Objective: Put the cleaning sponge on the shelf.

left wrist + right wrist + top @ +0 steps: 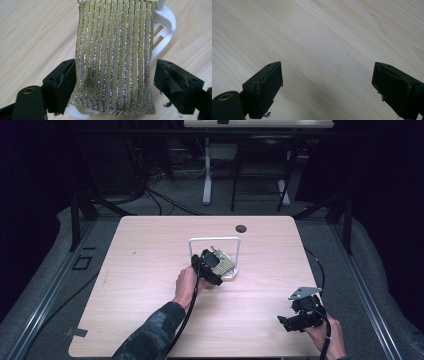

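Observation:
A gold and silver striped scouring pad (115, 55) lies on top of a white rack (167, 23). On the table (150, 250) the rack's base (231, 276) sits under a white wire arch (215, 239). My left gripper (219, 266) is right over the pad (222, 265). In the left gripper view its jaws stand open on either side of the pad, the left one at the pad's edge, and the pad is not squeezed. My right gripper (283, 322) hovers open near the front right corner, with bare wood between its jaws (327, 65).
A dark round cable hole (241, 228) sits near the table's far edge. A strip of grey tape (76, 332) marks the front left corner. Beyond the table stand another desk's legs (206, 170) and floor cables. Metal rails run along both sides.

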Action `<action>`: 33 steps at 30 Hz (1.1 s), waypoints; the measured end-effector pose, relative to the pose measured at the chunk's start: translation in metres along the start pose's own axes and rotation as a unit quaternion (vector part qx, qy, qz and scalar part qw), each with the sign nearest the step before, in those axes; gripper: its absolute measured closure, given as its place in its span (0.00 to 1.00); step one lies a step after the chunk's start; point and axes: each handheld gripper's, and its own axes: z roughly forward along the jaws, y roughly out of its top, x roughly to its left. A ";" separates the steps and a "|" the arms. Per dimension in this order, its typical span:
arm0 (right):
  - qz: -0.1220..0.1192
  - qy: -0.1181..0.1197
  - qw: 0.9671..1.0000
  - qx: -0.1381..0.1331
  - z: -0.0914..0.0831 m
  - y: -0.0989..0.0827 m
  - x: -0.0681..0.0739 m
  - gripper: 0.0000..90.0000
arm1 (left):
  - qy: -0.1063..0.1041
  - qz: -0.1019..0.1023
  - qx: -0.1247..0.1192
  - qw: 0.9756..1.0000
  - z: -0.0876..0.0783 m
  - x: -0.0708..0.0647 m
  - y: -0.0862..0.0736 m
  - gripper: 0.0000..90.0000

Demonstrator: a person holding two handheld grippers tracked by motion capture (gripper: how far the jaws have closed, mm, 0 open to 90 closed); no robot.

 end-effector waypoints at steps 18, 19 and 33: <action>-0.008 -0.005 1.000 -0.010 -0.003 0.001 0.003 0.11 | -0.045 0.027 -0.023 0.998 -0.045 -0.005 -0.006 0.12; -0.007 -0.004 1.000 -0.009 -0.002 0.001 0.003 0.11 | -0.045 0.027 -0.023 0.998 -0.045 -0.005 -0.006 0.11; -0.007 -0.006 1.000 -0.012 -0.003 0.002 0.004 0.12 | -0.040 0.051 -0.028 0.997 -0.091 -0.002 -0.042 0.04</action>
